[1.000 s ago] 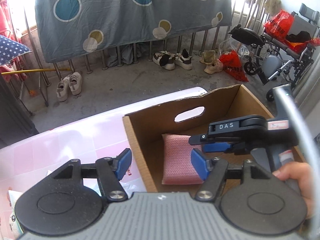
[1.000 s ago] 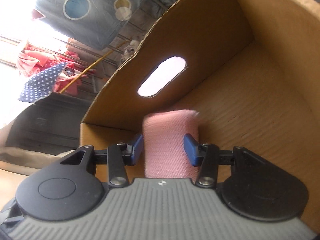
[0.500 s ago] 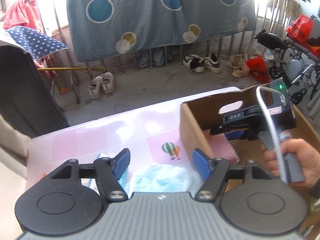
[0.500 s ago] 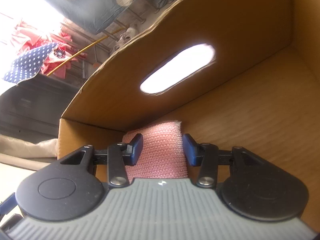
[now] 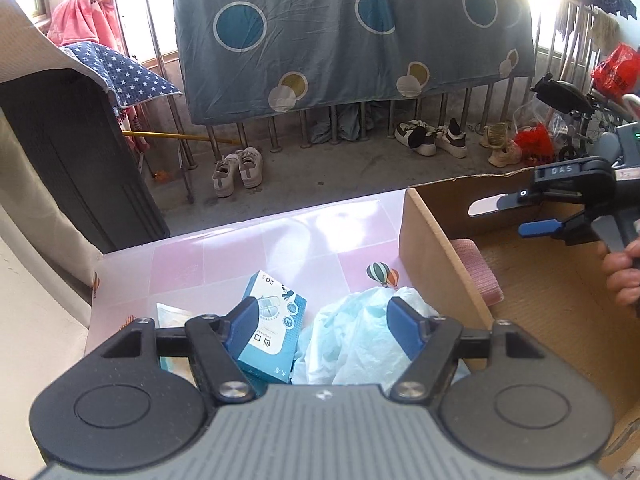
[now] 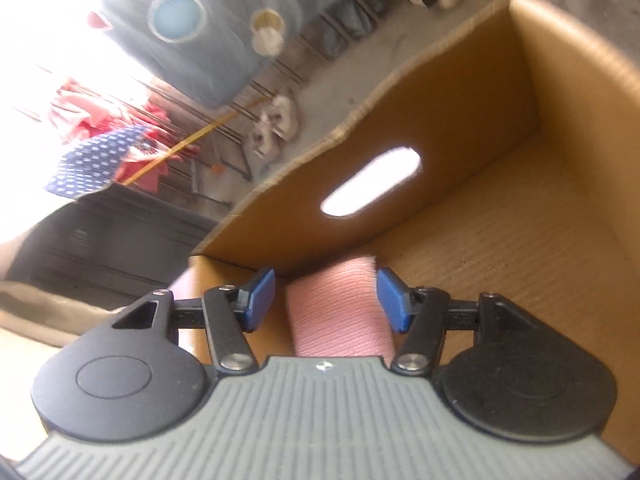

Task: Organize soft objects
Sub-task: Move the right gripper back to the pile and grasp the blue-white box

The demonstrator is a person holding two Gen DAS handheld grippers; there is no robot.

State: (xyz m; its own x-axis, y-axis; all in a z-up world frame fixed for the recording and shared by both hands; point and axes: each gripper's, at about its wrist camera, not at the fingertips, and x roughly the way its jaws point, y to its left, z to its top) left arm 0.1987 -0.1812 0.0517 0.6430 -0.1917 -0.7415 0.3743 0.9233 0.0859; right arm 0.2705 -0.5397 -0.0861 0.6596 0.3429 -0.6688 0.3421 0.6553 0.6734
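Across the left wrist view, from left edge to right: a dark cabinet fills the far left, with a star-patterned cloth draped at upper left; a blue sheet with circles hangs along the top centre over railings, shoes on the floor beneath it; in the lower middle a pink table carries a small blue-and-white packet at lower centre-left, and just right of it a crumpled pale blue plastic bag; the left gripper hovers over both, its blue pads spread apart and closed on nothing, the packet by one pad and the bag by the other; at centre right stands an open cardboard box, with a pink knitted pad lying flat on its floor against the near-left wall; at the far right edge the right gripper hangs above the box, a hand on its handle.

Seen from the right wrist view, blurred, the pink knitted pad sits lower centre between the right gripper's pads; its jaws have just been opening, and a clear gap shows on the left side, so the pad appears released, resting in the box's corner below the handle slot.

Judging progress: one soft item is stowed in the box; the plastic bag and the packet remain on the table, along with a pale item half hidden at lower left; the left gripper looks poised to collect the bag next.
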